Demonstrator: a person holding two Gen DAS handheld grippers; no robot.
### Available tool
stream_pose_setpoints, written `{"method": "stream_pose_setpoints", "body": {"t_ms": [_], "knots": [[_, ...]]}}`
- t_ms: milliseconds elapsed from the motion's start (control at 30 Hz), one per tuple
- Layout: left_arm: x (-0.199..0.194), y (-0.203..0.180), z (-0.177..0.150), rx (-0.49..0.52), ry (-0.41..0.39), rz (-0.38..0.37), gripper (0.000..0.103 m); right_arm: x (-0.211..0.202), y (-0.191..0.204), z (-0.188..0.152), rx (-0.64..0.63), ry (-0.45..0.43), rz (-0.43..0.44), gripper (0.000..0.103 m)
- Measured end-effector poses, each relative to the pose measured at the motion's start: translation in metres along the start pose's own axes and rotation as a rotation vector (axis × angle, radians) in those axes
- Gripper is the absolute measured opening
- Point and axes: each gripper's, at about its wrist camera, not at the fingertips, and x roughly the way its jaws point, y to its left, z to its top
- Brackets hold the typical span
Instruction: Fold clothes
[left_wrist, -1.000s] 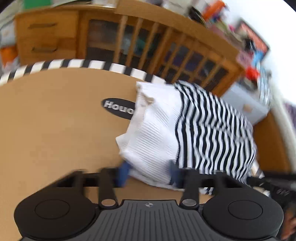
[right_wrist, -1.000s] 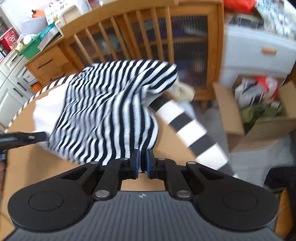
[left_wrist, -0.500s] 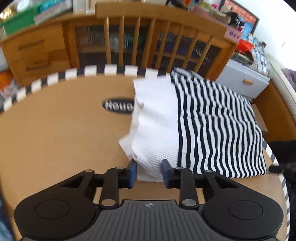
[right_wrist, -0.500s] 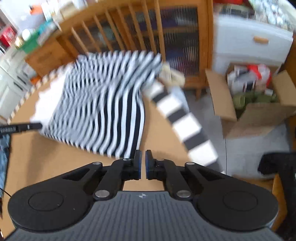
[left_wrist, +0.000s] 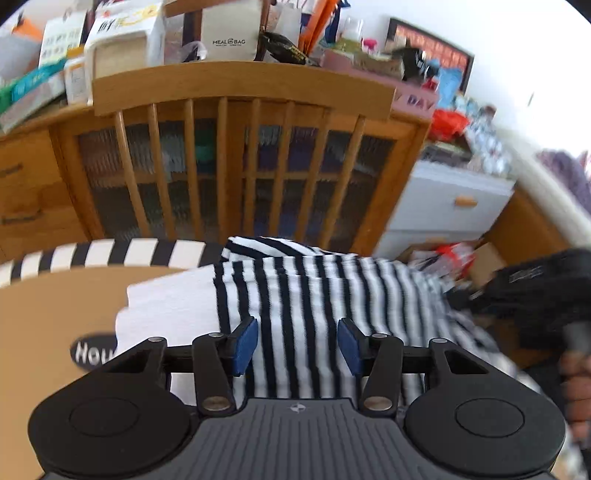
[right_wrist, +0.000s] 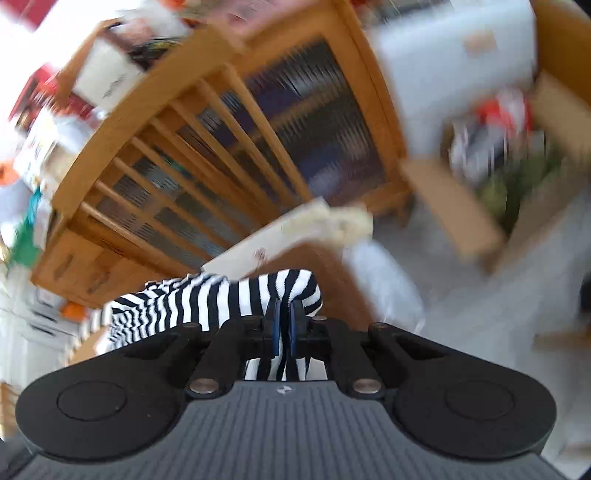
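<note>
A black-and-white striped garment (left_wrist: 314, 295) with a white part (left_wrist: 166, 306) lies folded on the round brown table (left_wrist: 55, 302). My left gripper (left_wrist: 297, 345) hovers over its near striped edge. Its jaws are opening, and the cloth shows between the blue pads (left_wrist: 245, 345), which do not press on it. My right gripper (right_wrist: 286, 328) is shut on a fold of the striped garment (right_wrist: 221, 299), which bunches up over its pads. In the left wrist view the right gripper (left_wrist: 535, 291) appears at the garment's right end, held by a hand (left_wrist: 576, 376).
The table has a striped rim (left_wrist: 110, 254) and a black oval label (left_wrist: 92, 354). Behind it stand a wooden chair back (left_wrist: 240, 92) and a glass-door cabinet (left_wrist: 258, 184). To the right are a white drawer unit (left_wrist: 454, 206) and an open cardboard box (right_wrist: 517, 184) on the floor.
My left gripper left the white corner, moved right over the stripes and spread its jaws wider. My right gripper shifted and rolled, with striped cloth now bunched at its pads.
</note>
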Motion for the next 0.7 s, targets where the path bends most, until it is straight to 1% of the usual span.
{"method": "stream_pose_setpoints", "body": {"t_ms": [33,67,100,133,200,233,267,300,333,367,400,433,467,500,533,567,600,633,667,700], "knots": [[0.006,0.001,0.0,-0.002,-0.002,0.033,0.048,-0.003,0.009,-0.001,-0.106,-0.044,-0.027,0.005],[0.011,0.003,-0.001,-0.019,-0.009,0.045,0.045,-0.004,0.016,-0.003,-0.184,-0.061,-0.045,0.005],[0.015,0.005,-0.001,-0.035,-0.015,0.057,0.046,0.0,0.018,-0.006,-0.216,-0.046,-0.06,0.005],[0.015,0.003,0.0,-0.026,-0.016,0.064,0.046,0.003,0.02,-0.008,-0.247,-0.03,-0.076,0.006],[0.013,0.001,0.003,-0.014,-0.008,0.071,0.045,0.007,0.023,-0.009,-0.268,-0.007,-0.105,0.012],[0.011,0.001,0.005,-0.012,0.0,0.07,0.046,0.002,0.024,-0.008,-0.268,-0.021,-0.119,0.017],[0.002,0.006,0.004,-0.047,-0.005,0.057,0.047,-0.008,0.027,-0.009,-0.265,-0.053,-0.096,0.017],[-0.008,0.011,0.003,-0.081,-0.009,0.044,0.052,-0.019,0.029,-0.01,-0.263,-0.084,-0.07,0.017],[-0.018,0.016,0.002,-0.115,-0.014,0.031,0.056,-0.034,0.031,-0.016,-0.279,-0.112,-0.019,0.017],[-0.027,0.02,-0.004,-0.13,-0.025,0.012,0.057,-0.045,0.033,-0.025,-0.316,-0.118,0.032,0.017],[-0.035,0.024,-0.01,-0.143,-0.035,-0.005,0.057,-0.051,0.038,-0.036,-0.369,-0.097,0.074,0.015],[-0.034,0.025,-0.017,-0.125,-0.023,0.01,0.057,-0.051,0.042,-0.048,-0.42,-0.066,0.083,0.012],[-0.032,0.026,-0.024,-0.107,-0.011,0.025,0.057,-0.05,0.046,-0.059,-0.47,-0.036,0.089,0.012],[-0.031,0.027,-0.031,-0.089,0.0,0.04,0.054,-0.045,0.047,-0.069,-0.508,-0.023,0.053,0.012],[-0.03,0.027,-0.038,-0.069,0.01,0.055,0.051,-0.04,0.048,-0.078,-0.546,-0.01,0.017,0.009],[-0.031,0.025,-0.042,-0.027,-0.005,0.061,0.05,-0.036,0.048,-0.087,-0.581,0.001,-0.017,0.008],[-0.033,0.022,-0.043,0.004,-0.002,0.074,0.05,-0.039,0.048,-0.092,-0.576,-0.014,-0.015,0.009],[-0.037,0.021,-0.043,0.0,0.011,0.085,0.05,-0.042,0.049,-0.093,-0.557,0.0,-0.024,0.009],[-0.043,0.021,-0.043,-0.027,0.02,0.08,0.051,-0.046,0.049,-0.094,-0.533,0.012,-0.028,0.012],[-0.05,0.021,-0.043,-0.053,0.029,0.076,0.055,-0.047,0.047,-0.099,-0.546,0.021,-0.031,0.014]]}}
